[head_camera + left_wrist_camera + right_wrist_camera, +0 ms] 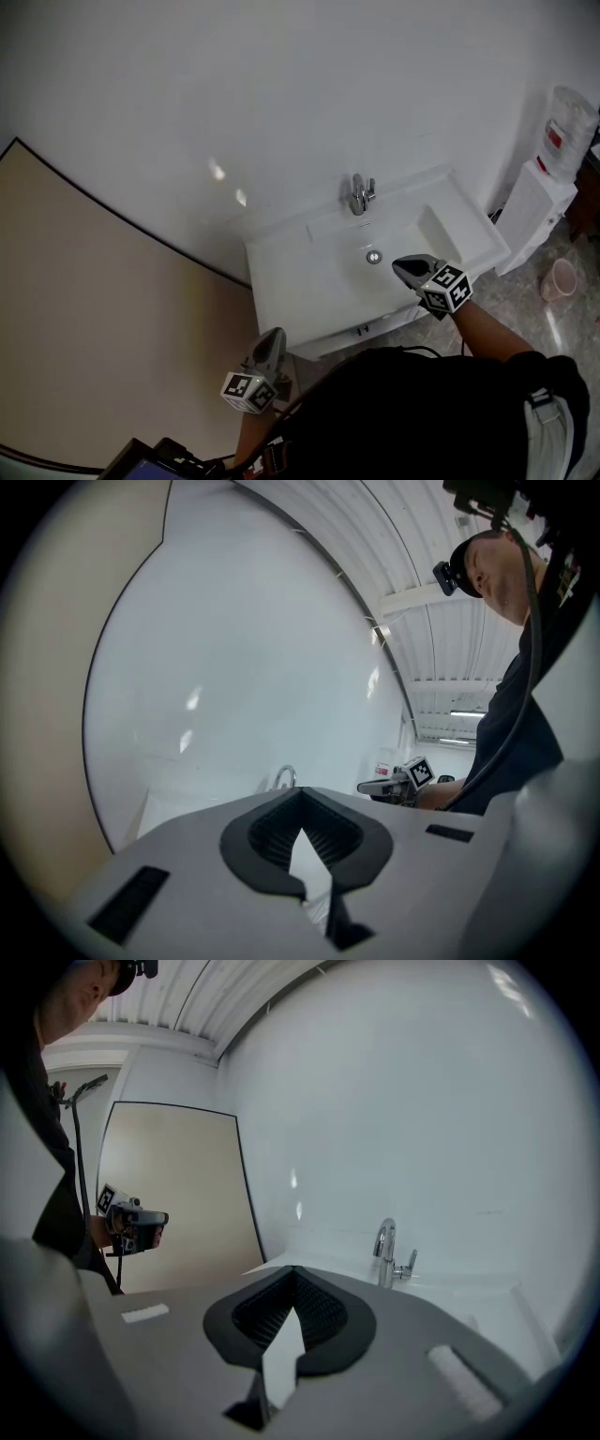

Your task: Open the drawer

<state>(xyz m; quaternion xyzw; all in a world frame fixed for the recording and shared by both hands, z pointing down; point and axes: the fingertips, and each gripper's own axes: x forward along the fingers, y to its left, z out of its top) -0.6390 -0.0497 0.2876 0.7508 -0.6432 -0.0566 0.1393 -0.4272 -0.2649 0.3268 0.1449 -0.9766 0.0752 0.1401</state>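
Note:
A white washbasin with a chrome tap stands against the white wall. Below its front rim runs a narrow white drawer front with a small dark handle; the person's body hides most of it. My right gripper hovers over the basin's front right part, shut and empty, and points at the tap in the right gripper view. My left gripper hangs left of the basin's front corner, below its rim, shut with nothing held. The tap shows past it.
A white water dispenser stands right of the basin, with a pink cup on the stone floor beside it. A beige wall panel fills the left. A dark device sits at the bottom left.

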